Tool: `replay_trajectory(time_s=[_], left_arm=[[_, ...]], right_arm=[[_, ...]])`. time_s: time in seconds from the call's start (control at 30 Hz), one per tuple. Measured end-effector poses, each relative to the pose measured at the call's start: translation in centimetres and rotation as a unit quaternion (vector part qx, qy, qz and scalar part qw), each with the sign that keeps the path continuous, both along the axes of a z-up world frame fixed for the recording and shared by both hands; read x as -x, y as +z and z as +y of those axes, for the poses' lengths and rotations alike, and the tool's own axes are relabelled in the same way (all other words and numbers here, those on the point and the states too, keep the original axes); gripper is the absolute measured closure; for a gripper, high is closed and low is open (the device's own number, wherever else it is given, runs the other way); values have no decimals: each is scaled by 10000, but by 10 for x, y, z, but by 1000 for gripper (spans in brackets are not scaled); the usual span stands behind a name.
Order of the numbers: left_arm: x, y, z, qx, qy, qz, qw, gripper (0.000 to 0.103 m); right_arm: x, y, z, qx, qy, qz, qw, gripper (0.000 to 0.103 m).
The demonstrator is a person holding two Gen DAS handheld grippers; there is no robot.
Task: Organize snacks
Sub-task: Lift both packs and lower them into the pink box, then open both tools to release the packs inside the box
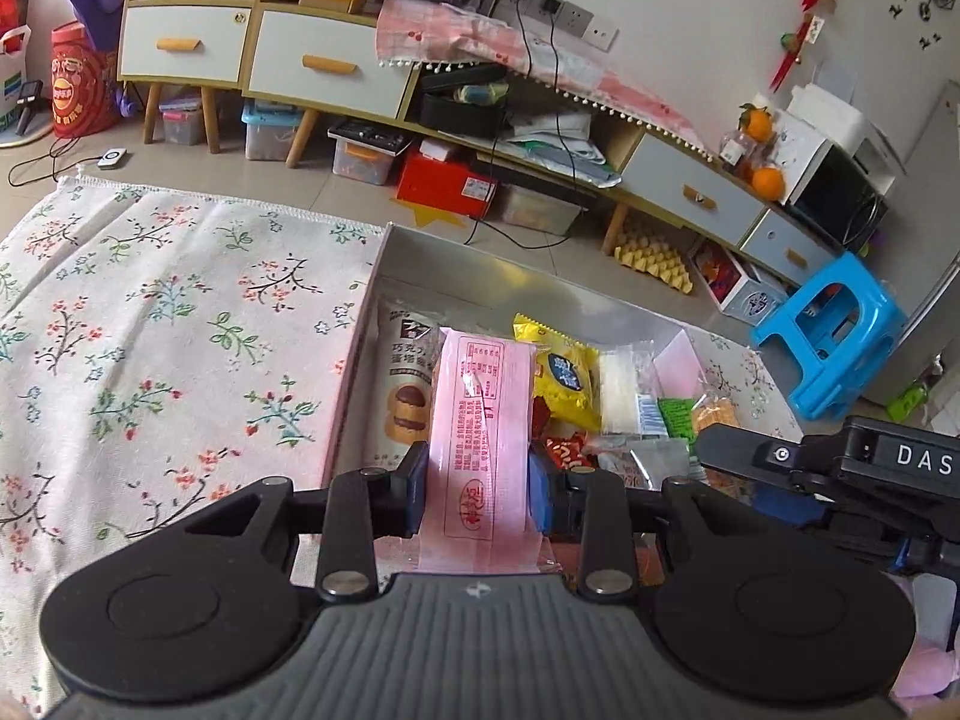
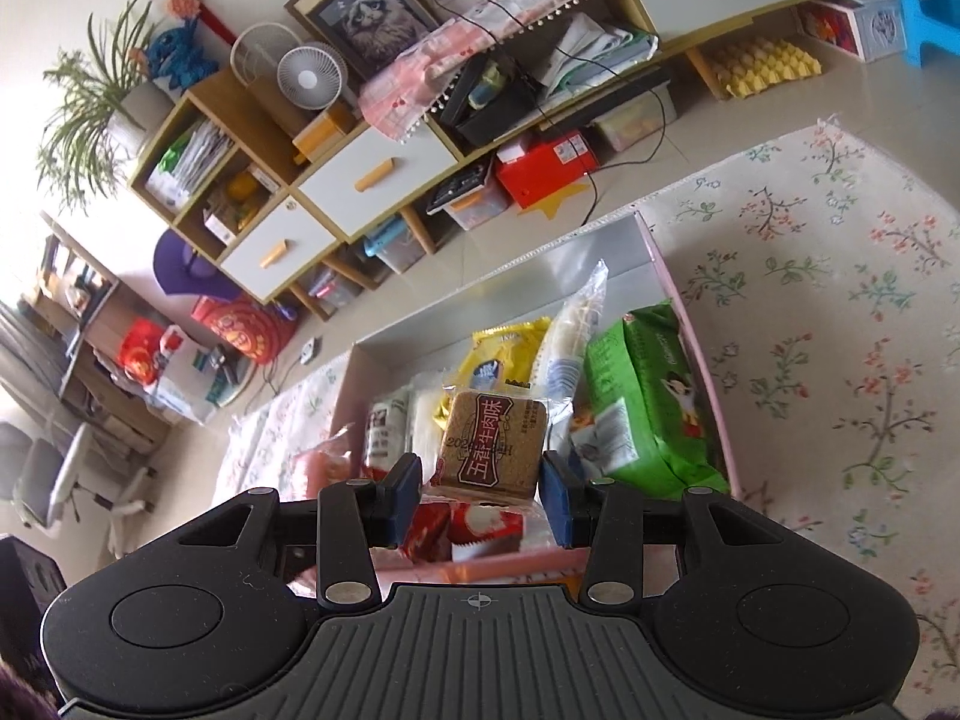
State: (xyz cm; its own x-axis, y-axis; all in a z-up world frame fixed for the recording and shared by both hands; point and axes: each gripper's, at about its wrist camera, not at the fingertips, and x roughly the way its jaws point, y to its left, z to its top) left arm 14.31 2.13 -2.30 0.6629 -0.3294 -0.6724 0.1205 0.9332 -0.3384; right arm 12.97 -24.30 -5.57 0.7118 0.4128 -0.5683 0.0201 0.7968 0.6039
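Snacks are already half sorted: most lie inside the open box on the floral cloth covering the surface, and two are in hand just above its near end. Nearest, the left gripper is clamped on a long pink packet, its blue pads pressing the soft wrapper from both sides; the film buckles between them, so the risk I see is the slick packet sliding through or folding over if the hand tilts further down. The right gripper holds a square brown biscuit pack at its lower part, with most of the pack standing forward of the pads; held that low, it could pivot or drop out if swung quickly. In the left view the right gripper's black body sits close beside the left one, so the two tools could knock together over the narrow box. Below them lie red-wrapped sweets, and beyond those a chocolate-pie bag, a yellow packet, a clear white sleeve and a green bag, packed closely. Free floor in the box is mostly at the far end, so a careless release would likely pile the new packs on the others rather than line them up.
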Motion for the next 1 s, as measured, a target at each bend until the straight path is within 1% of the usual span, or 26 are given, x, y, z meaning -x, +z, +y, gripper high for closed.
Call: replay_trajectory(time_s=[0.1, 0.3, 0.5, 0.73, 0.9, 0.97, 1.0], left_arm=[[-1, -1, -4, 15, 20, -37, 10000, 73], [-3, -5, -11, -134, 29, -156, 9998, 73], [-4, -9, -9, -164, 37, -188, 9997, 73], [-6, -10, -9, -4, 90, -140, 9999, 72], [-5, -8, -12, -124, 22, -188, 9997, 72], [-4, -8, -12, -140, -14, -188, 9997, 69], [-4, -8, -12, -148, -21, -196, 9997, 62]], right_arm=[[-6, -3, 0, -156, -36, 31, 9999, 61], [-15, -8, 2, -313, -104, 61, 9994, 61], [-19, -13, 4, -340, -127, 120, 9993, 61], [-21, -17, 7, -408, -181, 158, 9989, 61], [-20, -17, 9, -376, -155, 156, 9991, 61], [-20, -17, 9, -380, -159, 140, 9991, 58], [-19, -17, 9, -396, -189, 140, 9989, 58]])
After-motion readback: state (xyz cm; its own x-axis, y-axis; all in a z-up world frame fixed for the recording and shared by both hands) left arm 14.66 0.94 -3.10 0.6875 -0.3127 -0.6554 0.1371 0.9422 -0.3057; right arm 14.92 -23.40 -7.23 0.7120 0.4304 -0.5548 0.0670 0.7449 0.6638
